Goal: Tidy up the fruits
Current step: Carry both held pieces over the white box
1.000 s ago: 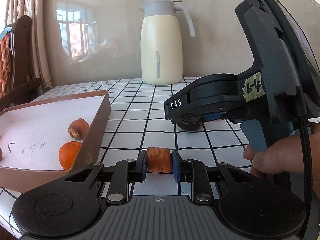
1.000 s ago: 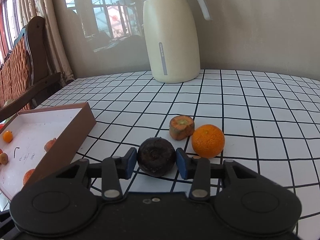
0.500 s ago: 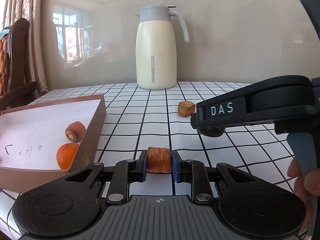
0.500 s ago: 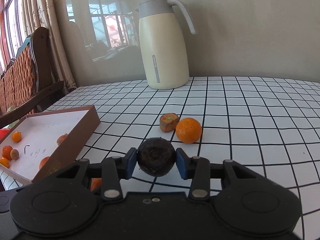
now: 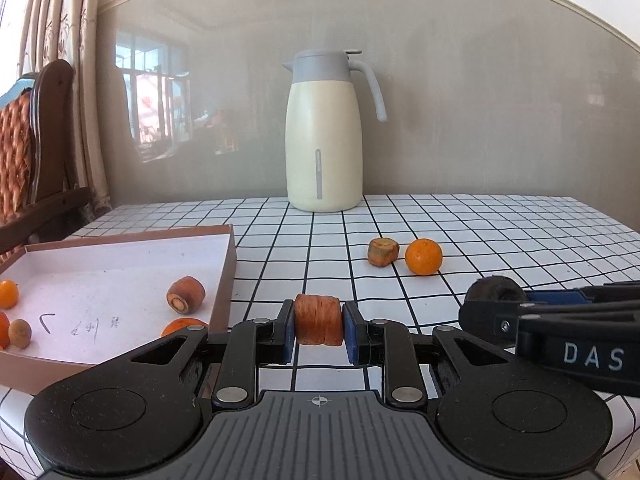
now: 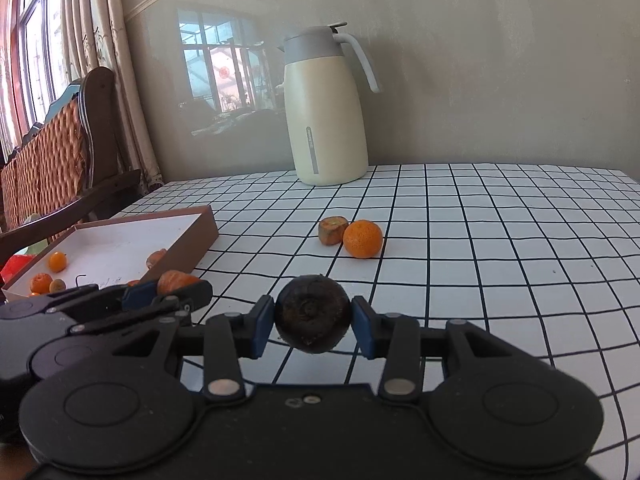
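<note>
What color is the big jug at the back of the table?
The jug is cream with a grey top and handle; the left wrist view shows it best.

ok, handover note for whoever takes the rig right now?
Left gripper: shut on a carrot chunk, held above the table near the box.
Right gripper: shut on a dark round fruit.
Done: box already holds small oranges and another carrot piece.
Left: drop both held items in the box, then fetch the orange and the stub beside it on the table.
</note>
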A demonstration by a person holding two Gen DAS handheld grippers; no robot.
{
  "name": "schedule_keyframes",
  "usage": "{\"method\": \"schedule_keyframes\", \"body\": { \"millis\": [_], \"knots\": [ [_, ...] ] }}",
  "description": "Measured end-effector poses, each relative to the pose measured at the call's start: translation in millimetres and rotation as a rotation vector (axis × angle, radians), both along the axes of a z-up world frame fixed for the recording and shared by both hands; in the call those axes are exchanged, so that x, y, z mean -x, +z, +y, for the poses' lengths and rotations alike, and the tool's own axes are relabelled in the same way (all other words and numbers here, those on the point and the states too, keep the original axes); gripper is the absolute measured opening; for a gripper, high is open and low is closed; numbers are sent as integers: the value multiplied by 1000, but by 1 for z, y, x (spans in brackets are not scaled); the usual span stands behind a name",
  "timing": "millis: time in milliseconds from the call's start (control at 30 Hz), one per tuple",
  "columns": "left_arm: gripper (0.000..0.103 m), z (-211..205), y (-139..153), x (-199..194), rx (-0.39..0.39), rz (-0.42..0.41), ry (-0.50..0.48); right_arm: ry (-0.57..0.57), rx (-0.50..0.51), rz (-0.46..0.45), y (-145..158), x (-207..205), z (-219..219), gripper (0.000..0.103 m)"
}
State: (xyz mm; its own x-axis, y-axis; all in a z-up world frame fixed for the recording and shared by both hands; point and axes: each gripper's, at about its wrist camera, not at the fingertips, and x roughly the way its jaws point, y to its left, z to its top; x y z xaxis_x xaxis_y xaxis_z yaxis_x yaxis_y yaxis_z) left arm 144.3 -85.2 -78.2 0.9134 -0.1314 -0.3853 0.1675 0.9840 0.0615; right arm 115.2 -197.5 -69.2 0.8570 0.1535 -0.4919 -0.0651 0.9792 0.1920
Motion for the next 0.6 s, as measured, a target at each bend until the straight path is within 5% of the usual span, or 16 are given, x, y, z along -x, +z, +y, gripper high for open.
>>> {"method": "schedule_keyframes", "body": {
  "millis": [600],
  "knots": [
    [25,49,22,46,16,-60,59,104,26,-130,23,36,49,33]
  ]
}}
